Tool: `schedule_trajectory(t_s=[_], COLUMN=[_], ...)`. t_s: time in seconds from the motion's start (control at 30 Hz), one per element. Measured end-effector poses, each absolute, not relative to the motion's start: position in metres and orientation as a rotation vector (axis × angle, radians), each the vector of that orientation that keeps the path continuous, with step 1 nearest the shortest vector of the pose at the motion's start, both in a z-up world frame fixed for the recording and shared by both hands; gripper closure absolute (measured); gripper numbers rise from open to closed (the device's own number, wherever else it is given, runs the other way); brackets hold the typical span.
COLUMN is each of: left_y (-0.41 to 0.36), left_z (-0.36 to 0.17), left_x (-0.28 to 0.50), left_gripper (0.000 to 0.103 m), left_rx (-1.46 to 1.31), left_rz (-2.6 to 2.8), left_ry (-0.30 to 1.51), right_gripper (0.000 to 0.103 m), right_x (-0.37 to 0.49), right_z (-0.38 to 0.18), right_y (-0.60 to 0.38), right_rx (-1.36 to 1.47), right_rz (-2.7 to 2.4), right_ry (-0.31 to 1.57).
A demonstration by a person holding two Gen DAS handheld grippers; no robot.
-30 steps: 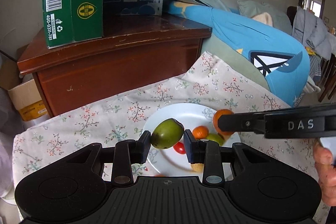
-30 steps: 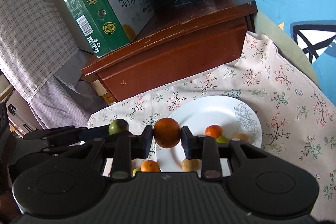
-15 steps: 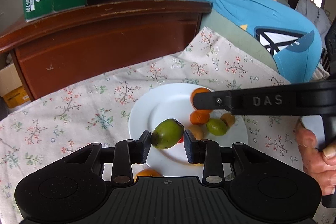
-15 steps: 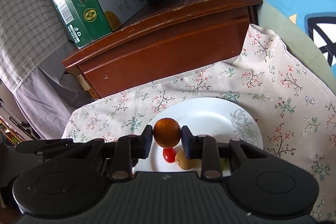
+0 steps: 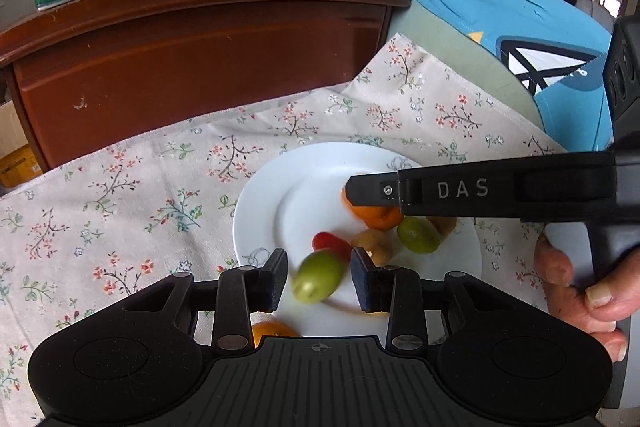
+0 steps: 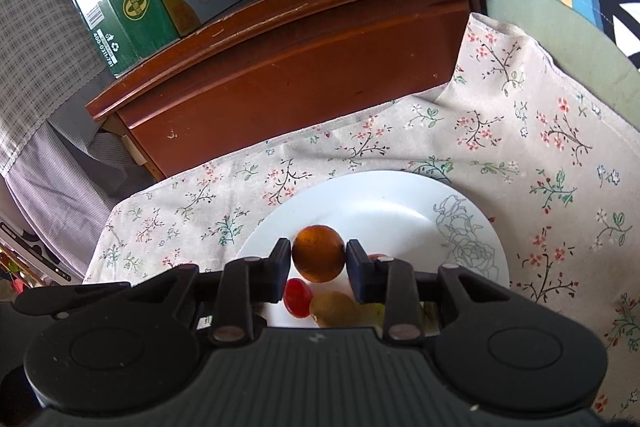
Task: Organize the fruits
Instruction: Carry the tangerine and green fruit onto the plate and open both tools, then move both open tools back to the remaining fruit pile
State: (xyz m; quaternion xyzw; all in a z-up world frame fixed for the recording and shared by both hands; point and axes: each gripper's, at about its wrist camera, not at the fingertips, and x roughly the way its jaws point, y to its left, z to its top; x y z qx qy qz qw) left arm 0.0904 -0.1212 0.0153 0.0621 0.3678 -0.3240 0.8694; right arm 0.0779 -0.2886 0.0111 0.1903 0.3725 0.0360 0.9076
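Both grippers have dropped toward the white plate (image 5: 256, 211), jaws just opening: left gripper (image 5: 319, 277) has let go of the blurred green fruit (image 5: 319, 277), right gripper (image 6: 318, 259) barely touches the orange (image 6: 318, 253). Either fruit could roll off the plate's near edge.

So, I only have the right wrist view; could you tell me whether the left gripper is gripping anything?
Observer: No. A green fruit sits loose between the left gripper pads, with gaps on both sides, over the plate.
Operator: Thanks. The right gripper, shut on the orange fruit, hides the near rim from me; is anything there?
Observer: Yes, a small orange sits by that rim, partly under the left gripper.
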Motion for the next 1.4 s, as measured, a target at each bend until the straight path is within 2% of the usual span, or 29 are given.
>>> schedule_trajectory(t_s=[0.07,0.17,0.23,0.33,0.63,0.77,0.97,1.4], left_y=[-0.119,-0.116,-0.113,-0.107,-0.079,-0.063,-0.045,-0.016], left_z=[0.019,0.026,0.031,0.039,0.065,0.08,0.095,0.092], left_x=[0.09,0.09,0.09,0.09,0.083,0.077,0.066,0.056], left_gripper=[0.052,0.035,0.033,0.023,0.022,0.015,0.015,0.015], left_rx=[0.115,0.096,0.09,0.085,0.088,0.07,0.086,0.127], left_rz=[-0.675,-0.646,-0.634,-0.608,-0.526,-0.511,-0.49,-0.435], left_ry=[0.758,0.744,0.741,0.738,0.732,0.719,0.692,0.703], right_gripper=[0.07,0.07,0.07,0.069,0.069,0.067,0.066,0.066], right_x=[0.077,0.076,0.075,0.073,0.062,0.053,0.042,0.017], right_z=[0.012,0.014,0.017,0.021,0.035,0.042,0.049,0.043], right_y=[-0.288,-0.289,-0.288,-0.288,-0.286,-0.283,-0.27,-0.238], right_rx=[0.393,0.399,0.396,0.396,0.415,0.43,0.408,0.434], right_rz=[0.07,0.072,0.065,0.062,0.054,0.064,0.089,0.152], right_ry=[0.762,0.751,0.746,0.741,0.73,0.728,0.726,0.765])
